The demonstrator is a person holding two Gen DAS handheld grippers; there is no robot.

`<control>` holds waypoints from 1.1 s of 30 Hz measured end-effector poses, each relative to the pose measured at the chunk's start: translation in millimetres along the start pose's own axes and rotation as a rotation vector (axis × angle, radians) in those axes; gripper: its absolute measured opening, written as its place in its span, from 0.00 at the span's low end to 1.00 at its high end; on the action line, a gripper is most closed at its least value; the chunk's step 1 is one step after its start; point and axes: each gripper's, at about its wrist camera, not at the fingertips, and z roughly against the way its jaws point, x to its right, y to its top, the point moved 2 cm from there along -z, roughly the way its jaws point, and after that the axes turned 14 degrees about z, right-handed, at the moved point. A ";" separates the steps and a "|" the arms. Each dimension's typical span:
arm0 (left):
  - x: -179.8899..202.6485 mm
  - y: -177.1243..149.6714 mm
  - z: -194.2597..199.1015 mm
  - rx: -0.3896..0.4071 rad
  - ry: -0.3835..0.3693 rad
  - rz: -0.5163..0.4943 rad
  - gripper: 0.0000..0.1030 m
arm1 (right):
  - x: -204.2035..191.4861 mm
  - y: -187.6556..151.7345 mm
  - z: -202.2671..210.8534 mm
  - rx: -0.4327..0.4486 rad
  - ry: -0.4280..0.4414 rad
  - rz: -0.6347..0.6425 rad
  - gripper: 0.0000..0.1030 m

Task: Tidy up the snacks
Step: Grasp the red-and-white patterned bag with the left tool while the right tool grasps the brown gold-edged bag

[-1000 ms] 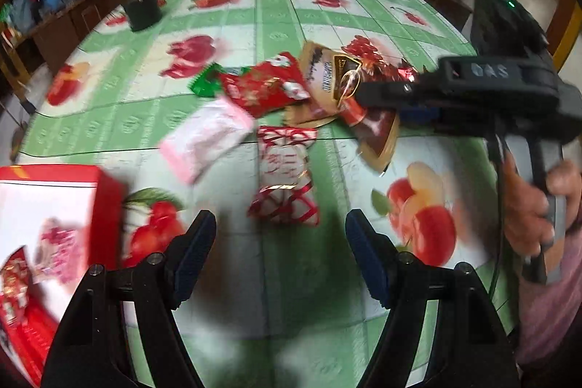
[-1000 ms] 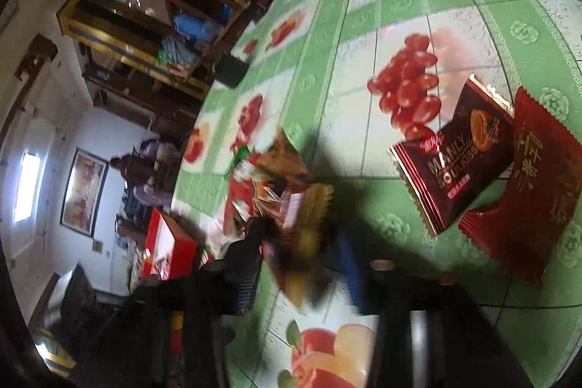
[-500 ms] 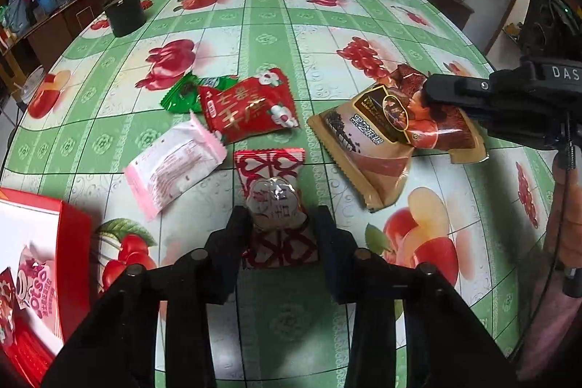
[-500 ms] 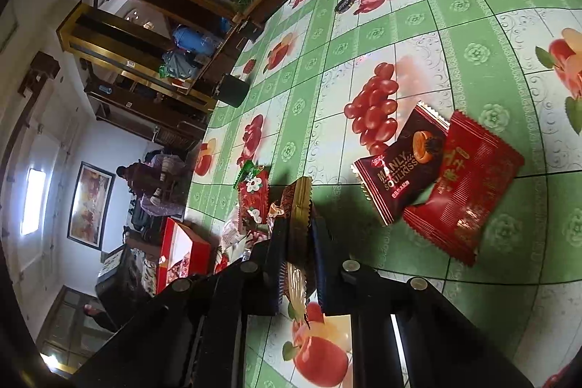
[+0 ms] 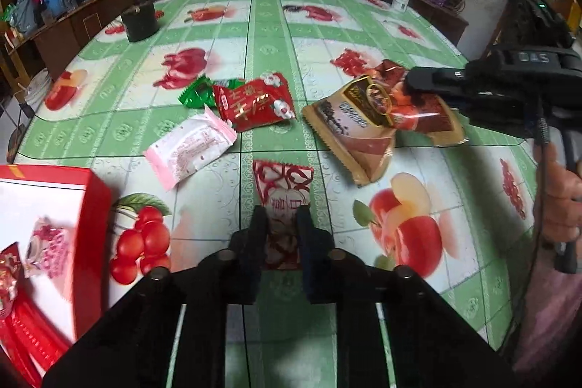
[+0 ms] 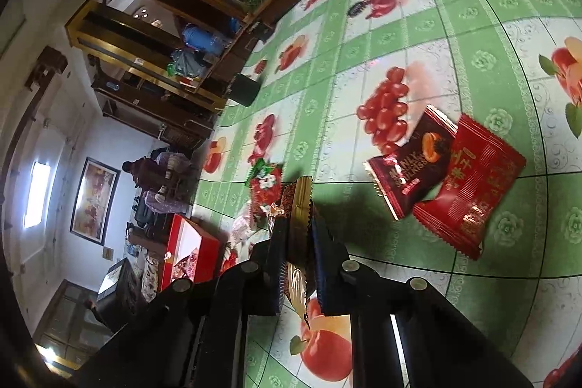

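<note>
Snacks lay scattered on the desk (image 5: pixel 269 24); left gripper (image 5: pixel 282 224) had just clamped a red-white packet (image 5: pixel 285 191), while right gripper (image 6: pixel 298 228) pinched what seemed a brown packet (image 6: pixel 300 202).

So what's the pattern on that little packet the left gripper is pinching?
Red lattice on white, on the small snack packet; clearest in the left wrist view.

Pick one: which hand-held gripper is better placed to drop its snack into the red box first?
Left, likely. The left hand-held gripper is shut on the red-and-white candy packet beside the red box. The right hand-held gripper, shut on the brown snack bag, sits farther across the table.
</note>
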 end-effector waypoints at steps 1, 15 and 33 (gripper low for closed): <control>0.5 -0.3 3.4 0.004 -0.001 -0.006 0.13 | -1.6 0.2 0.6 0.004 0.001 0.008 0.13; 3.4 1.1 -8.7 -0.043 0.005 0.089 0.69 | 0.5 -3.1 -12.3 -0.047 -0.063 0.010 0.13; 13.7 -7.8 -21.7 0.005 0.021 -0.035 0.26 | 5.6 -12.8 -46.6 -0.107 -0.075 -0.040 0.48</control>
